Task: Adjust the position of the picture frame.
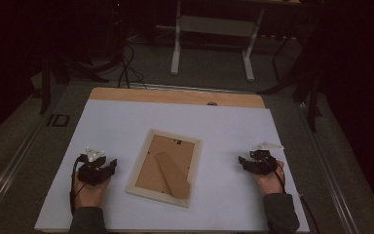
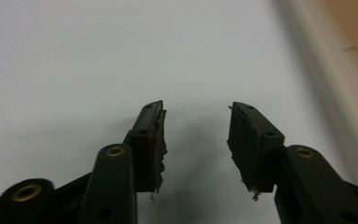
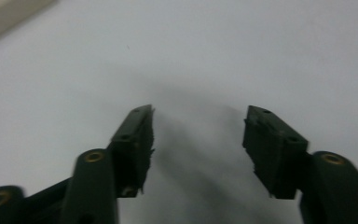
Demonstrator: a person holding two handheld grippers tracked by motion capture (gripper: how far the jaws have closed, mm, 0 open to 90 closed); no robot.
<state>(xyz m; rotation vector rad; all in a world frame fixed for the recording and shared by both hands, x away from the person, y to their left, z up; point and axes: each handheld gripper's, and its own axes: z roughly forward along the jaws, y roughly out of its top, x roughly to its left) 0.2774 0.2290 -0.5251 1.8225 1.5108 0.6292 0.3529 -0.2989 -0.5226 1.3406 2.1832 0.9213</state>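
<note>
High view shows the picture frame (image 1: 164,167) face down at table centre, long axis toward 1 o'clock — at 3 o'clock from my left gripper (image 1: 108,167), the nearer one, and at 9 o'clock from my right gripper (image 1: 242,162), both with jaws apart and empty.

Dim room, bright white sheet, soft close-ups

From above, the room beyond the bench (image 1: 175,95) falls into near-black, with heavy darkening toward the frame's corners, while the white sheet (image 1: 126,122) takes even overhead light without glare. The whole shot looks grainy and low in contrast. In both gripper views the white surface is washed pale; the left tongs (image 2: 196,140) look fairly sharp, the right tongs (image 3: 198,144) are smeared, and each casts a soft grey shadow between its jaws.
</note>
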